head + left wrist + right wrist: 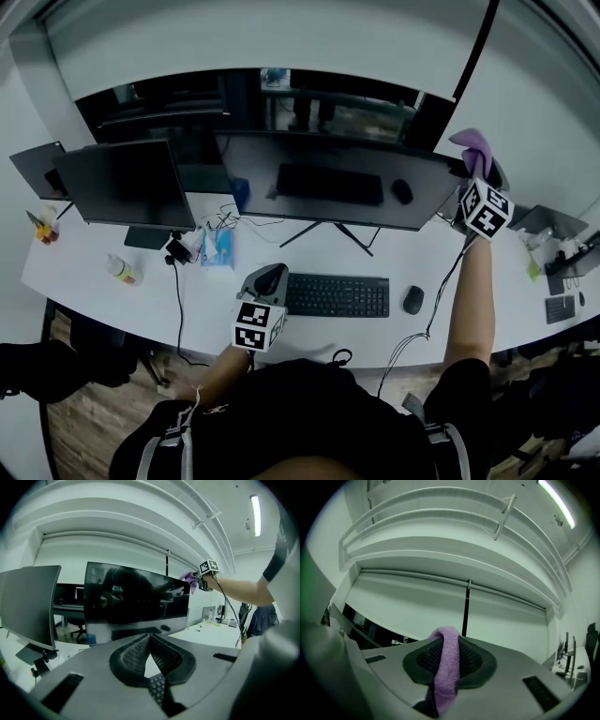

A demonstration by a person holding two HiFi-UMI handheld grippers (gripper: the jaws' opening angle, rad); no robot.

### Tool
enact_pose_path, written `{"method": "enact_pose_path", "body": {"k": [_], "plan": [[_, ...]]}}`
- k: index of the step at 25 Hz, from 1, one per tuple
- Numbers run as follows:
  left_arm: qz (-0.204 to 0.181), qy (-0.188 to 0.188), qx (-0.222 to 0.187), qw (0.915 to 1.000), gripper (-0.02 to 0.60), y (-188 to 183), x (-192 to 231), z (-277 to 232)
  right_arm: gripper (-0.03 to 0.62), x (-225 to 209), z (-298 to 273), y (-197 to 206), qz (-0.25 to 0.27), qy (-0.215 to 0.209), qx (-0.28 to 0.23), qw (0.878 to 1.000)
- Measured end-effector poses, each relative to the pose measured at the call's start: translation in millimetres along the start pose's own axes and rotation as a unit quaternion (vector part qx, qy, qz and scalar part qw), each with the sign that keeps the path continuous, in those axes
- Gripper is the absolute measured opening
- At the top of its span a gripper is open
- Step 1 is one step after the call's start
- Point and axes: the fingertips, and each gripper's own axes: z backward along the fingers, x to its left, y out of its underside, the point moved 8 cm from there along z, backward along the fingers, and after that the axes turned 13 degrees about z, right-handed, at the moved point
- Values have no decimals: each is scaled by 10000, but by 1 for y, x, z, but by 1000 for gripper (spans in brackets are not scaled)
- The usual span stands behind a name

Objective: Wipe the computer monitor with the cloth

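Right gripper is clamped on the purple cloth at the top corner of the monitor for wiping; left gripper is held closed, empty.

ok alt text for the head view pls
The right gripper, its jaws shut on a purple cloth, is up at the top right corner of the wide monitor. The left gripper, shut and empty, is low by the keyboard on the white desk.

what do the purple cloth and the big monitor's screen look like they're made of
Cloth: soft, fuzzy fabric, probably microfibre or terry; its nubby matte surface folds limply.
Monitor screen: smooth, dark, fairly glossy panel, glass or plastic, cannot tell; it mirrors the keyboard and mouse.
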Motion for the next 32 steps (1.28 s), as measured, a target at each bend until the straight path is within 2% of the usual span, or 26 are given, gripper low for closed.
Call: {"method": "enact_pose_path", "body": {"k": [7, 11, 23, 32], "plan": [[48, -140, 76, 9999, 14, 5, 6, 6, 77, 11, -10, 24, -465, -300, 377, 9978], [83, -206, 99, 9997, 14, 8, 12, 9, 77, 12, -7, 22, -719, -266, 385, 9963], [175, -347, 116, 9992, 14, 10, 24, 19, 75, 35, -6, 19, -1178, -622, 533, 9897], [210, -493, 76, 9985, 14, 8, 32, 28, 77, 70, -9, 7, -1083, -1052, 472, 9874]]}}
